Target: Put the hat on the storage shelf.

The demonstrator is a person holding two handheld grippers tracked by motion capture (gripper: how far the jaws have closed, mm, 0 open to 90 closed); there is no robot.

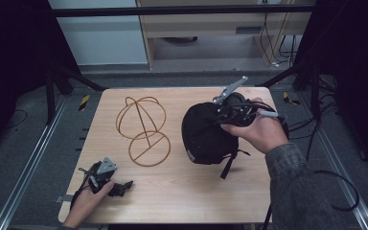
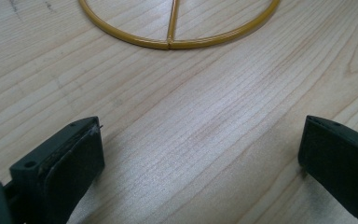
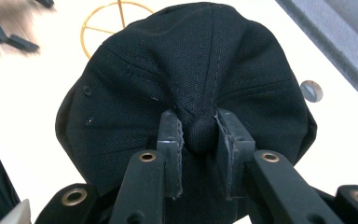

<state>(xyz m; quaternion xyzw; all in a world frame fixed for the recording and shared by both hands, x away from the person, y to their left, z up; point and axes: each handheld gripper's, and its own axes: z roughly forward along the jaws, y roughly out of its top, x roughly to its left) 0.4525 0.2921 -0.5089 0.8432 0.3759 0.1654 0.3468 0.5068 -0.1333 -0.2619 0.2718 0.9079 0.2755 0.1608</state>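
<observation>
A black cap [image 1: 206, 134] hangs over the right half of the wooden table [image 1: 187, 191], its strap dangling. My right gripper [image 1: 223, 114] is shut on the cap's top button [image 3: 200, 135], the two pads [image 3: 170, 140] pinching it from both sides, and the cap's crown [image 3: 186, 65] spreads out beyond the jaws. A gold wire hat stand [image 1: 143, 128] with a round base ring [image 2: 177, 35] stands at centre left of the table. My left gripper [image 1: 124, 187] rests near the table's front left corner, open, with bare wood between its jaws [image 2: 200, 154].
Black cables [image 1: 335, 187] trail off the table's right side. A metal frame rail [image 1: 24, 163] runs along the left of the table, and shelving [image 1: 220, 28] stands behind it. A small round disc [image 3: 311, 90] lies on the table beyond the cap.
</observation>
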